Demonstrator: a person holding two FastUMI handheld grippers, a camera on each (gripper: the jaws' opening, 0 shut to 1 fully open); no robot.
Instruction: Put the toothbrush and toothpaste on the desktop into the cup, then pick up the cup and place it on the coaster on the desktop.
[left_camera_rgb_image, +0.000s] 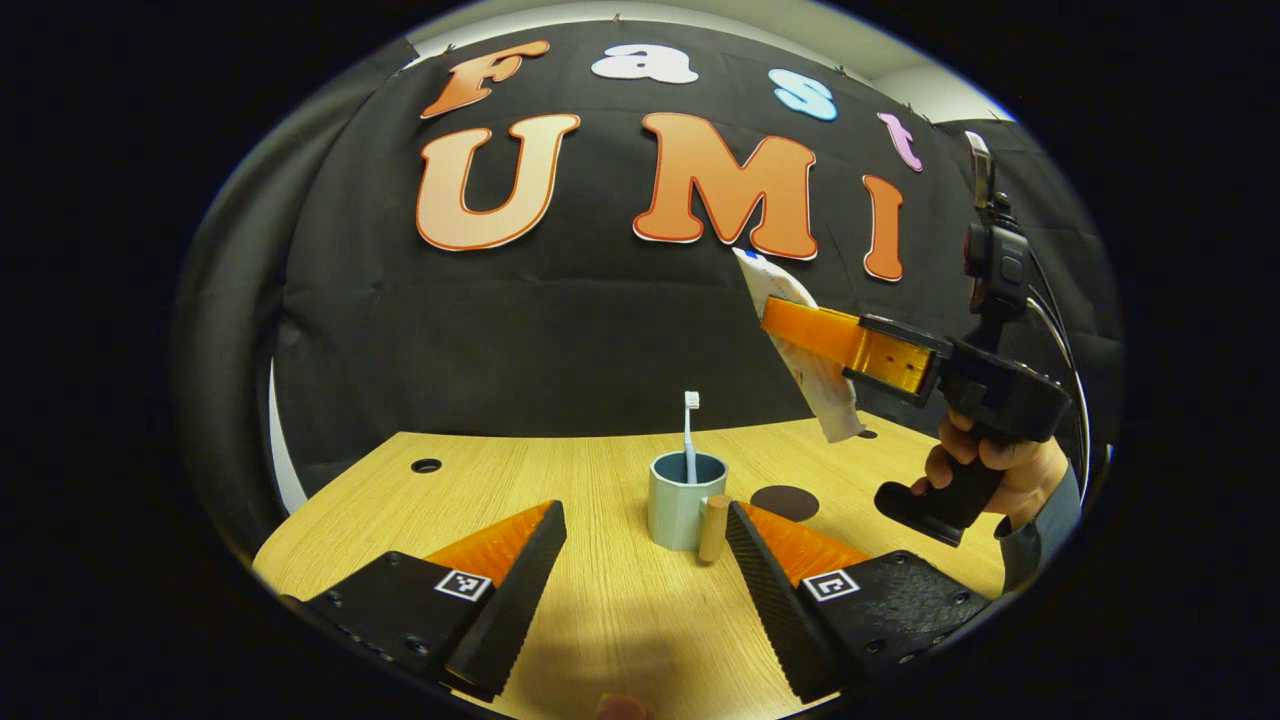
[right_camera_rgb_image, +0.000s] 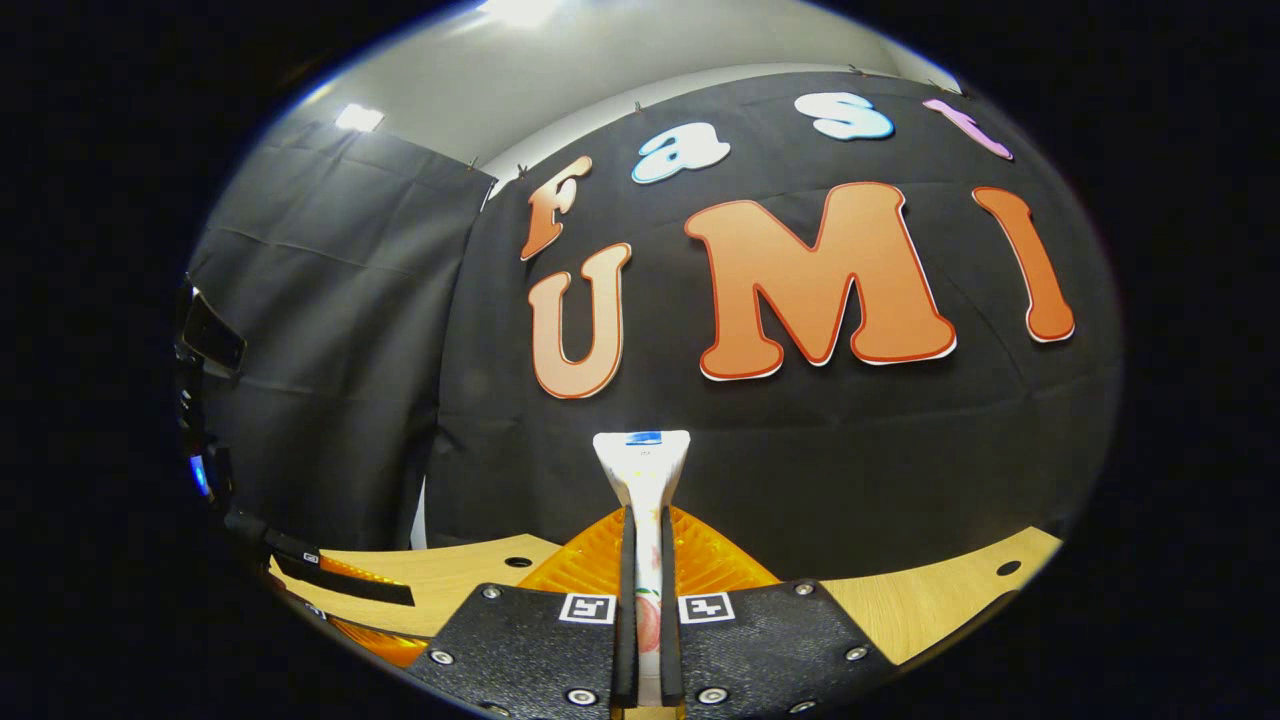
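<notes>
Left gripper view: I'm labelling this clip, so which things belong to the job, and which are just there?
Job: toothbrush in the cup; toothpaste in the right tool; coaster.
Just there: desk holes; booth cloth.

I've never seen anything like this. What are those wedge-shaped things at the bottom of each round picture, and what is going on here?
Those wedges are the two fingers of a hand-held grasping tool; a person holds one in each hand, and each carries a camera looking along its fingers. In the left gripper view, the left tool is open above a wooden desk. On it stand a cup with a toothbrush inside and, beyond, a dark round coaster. The right tool, gripped by a hand, holds a toothpaste tube in the air. The right gripper view shows its fingers pinching that tube.
</notes>
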